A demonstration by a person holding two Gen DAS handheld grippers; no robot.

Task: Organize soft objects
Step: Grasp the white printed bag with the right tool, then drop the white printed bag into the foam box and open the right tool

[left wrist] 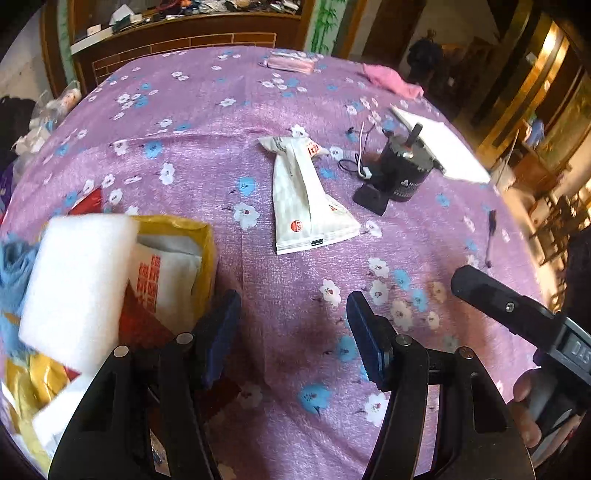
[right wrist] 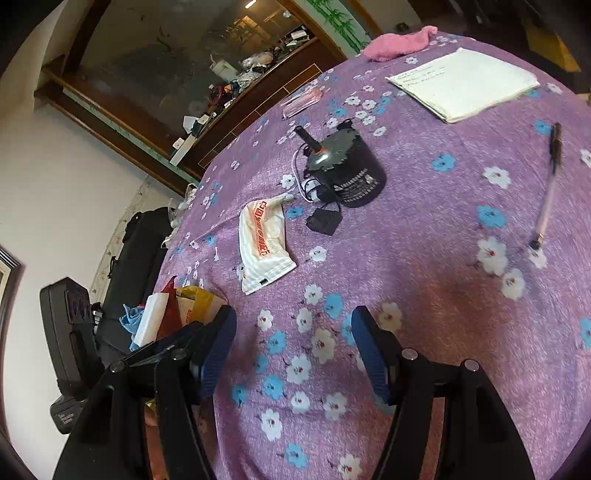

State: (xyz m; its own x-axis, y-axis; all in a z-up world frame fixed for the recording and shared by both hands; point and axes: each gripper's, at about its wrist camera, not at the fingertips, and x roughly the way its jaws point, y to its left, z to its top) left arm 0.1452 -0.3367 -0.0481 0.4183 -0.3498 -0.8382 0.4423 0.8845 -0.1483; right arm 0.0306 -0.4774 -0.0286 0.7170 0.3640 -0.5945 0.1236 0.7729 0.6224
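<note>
A white tissue pack (left wrist: 304, 195) (right wrist: 264, 243) lies flat in the middle of the purple flowered tablecloth (left wrist: 207, 147). A pink cloth (left wrist: 391, 81) (right wrist: 397, 44) sits at the far edge, with a pink packet (left wrist: 291, 61) (right wrist: 303, 101) beside it. At the near left, a yellow and red bag (left wrist: 177, 280) (right wrist: 192, 301) holds a white foam block (left wrist: 77, 291) and a blue cloth (left wrist: 11, 269). My left gripper (left wrist: 293, 332) hangs open over bare cloth right of the bag. My right gripper (right wrist: 293, 347) is open too, empty; one of its fingers (left wrist: 491, 295) shows in the left wrist view.
A black motor (left wrist: 402, 170) (right wrist: 347, 170) with wires and a small black block stands right of the tissue pack. A white notebook (left wrist: 439, 147) (right wrist: 465, 83) and a pen (right wrist: 550, 184) lie further right. A cluttered wooden counter (left wrist: 184, 29) runs behind the table.
</note>
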